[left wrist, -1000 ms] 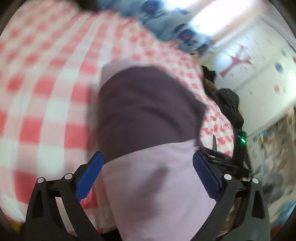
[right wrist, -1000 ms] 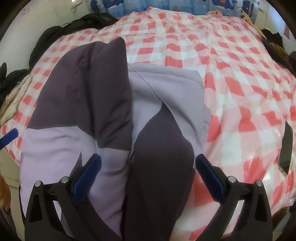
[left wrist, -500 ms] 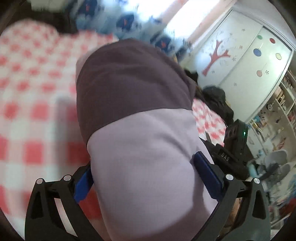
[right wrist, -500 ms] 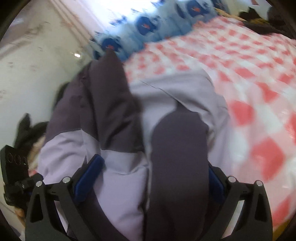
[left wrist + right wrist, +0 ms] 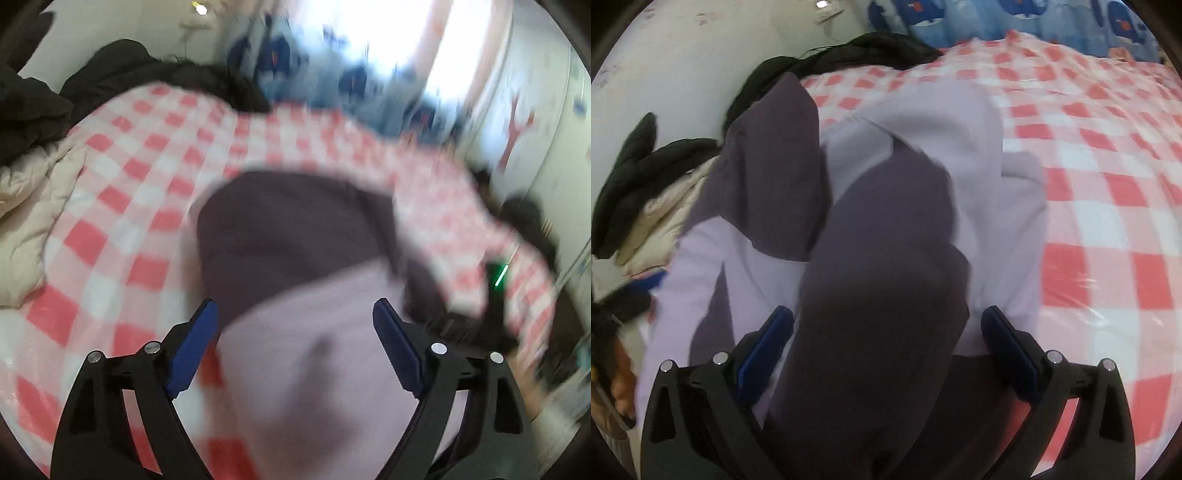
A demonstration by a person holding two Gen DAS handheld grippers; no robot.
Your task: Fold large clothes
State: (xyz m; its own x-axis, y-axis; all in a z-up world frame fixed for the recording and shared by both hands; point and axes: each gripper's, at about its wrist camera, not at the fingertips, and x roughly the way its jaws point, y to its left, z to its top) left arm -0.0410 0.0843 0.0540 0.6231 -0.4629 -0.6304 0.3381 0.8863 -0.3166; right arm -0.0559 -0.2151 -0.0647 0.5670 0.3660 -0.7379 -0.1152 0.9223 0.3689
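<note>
Both tongs straddle the purple jacket [image 5: 886,258] on the checked bed [image 5: 1108,221]: left tongs [image 5: 295,328] closing around its lilac hem, right tongs [image 5: 886,328] wide, apparently to lift it for folding

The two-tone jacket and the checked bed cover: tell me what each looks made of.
Jacket: soft matte woven or fleecy cloth, lilac and dark purple panels; it drapes in thick rounded folds with no shine. Exact fibre cannot be told.

Bed cover: red-and-white checked fabric, seemingly under or made of a glossy plastic-like film; bright glare streaks and fine crinkles show on the squares.
</note>
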